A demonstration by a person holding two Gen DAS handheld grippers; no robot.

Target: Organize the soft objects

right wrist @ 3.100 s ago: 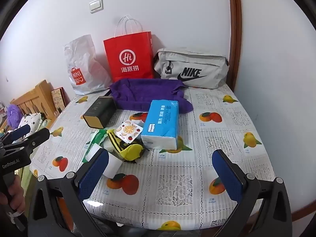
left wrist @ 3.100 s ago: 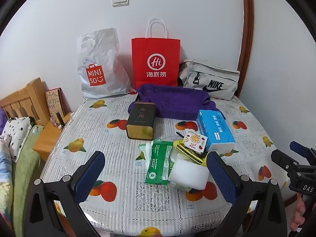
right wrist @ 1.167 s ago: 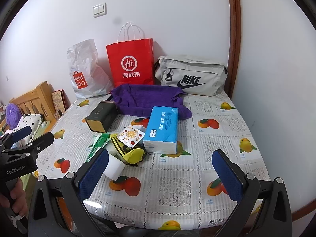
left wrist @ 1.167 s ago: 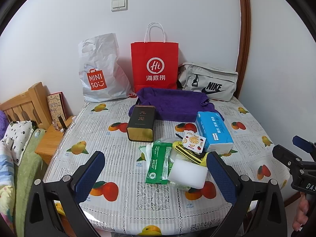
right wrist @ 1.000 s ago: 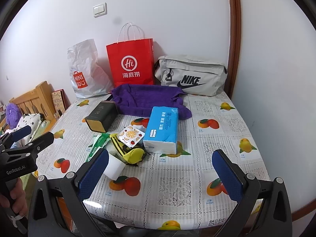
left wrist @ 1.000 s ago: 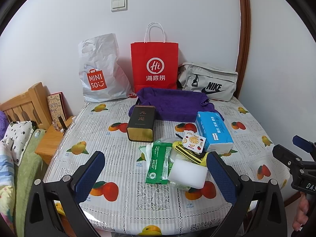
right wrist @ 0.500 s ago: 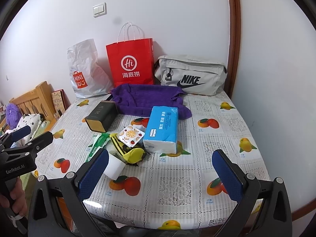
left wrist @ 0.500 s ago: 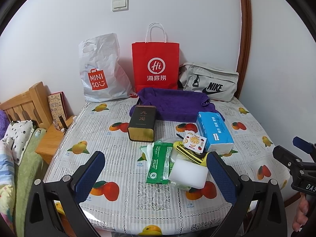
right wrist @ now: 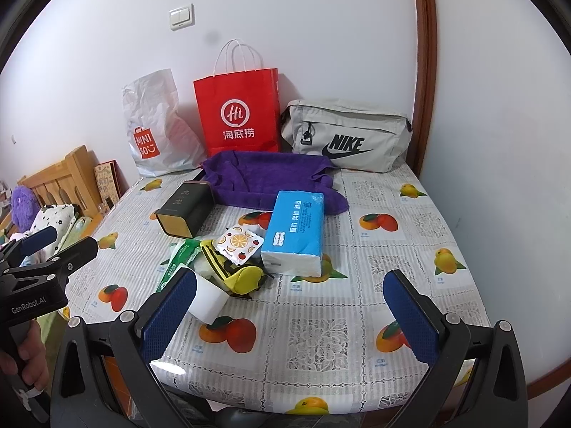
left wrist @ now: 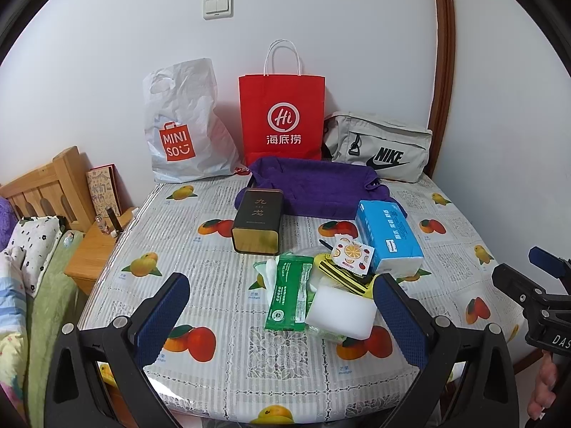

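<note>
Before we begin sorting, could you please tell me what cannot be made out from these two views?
- Contents of the red bag, white bag and grey pouch: their own walls hide them, both views.
- Clear wrapper under the sponge and wipes pack: mostly covered, left view.
- Sponge in the right view: partly behind the right gripper.

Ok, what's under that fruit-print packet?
The fruit-print packet lies on a yellow-and-black striped pouch, leaning against the blue tissue pack. Anything beneath the pouch is hidden.
</note>
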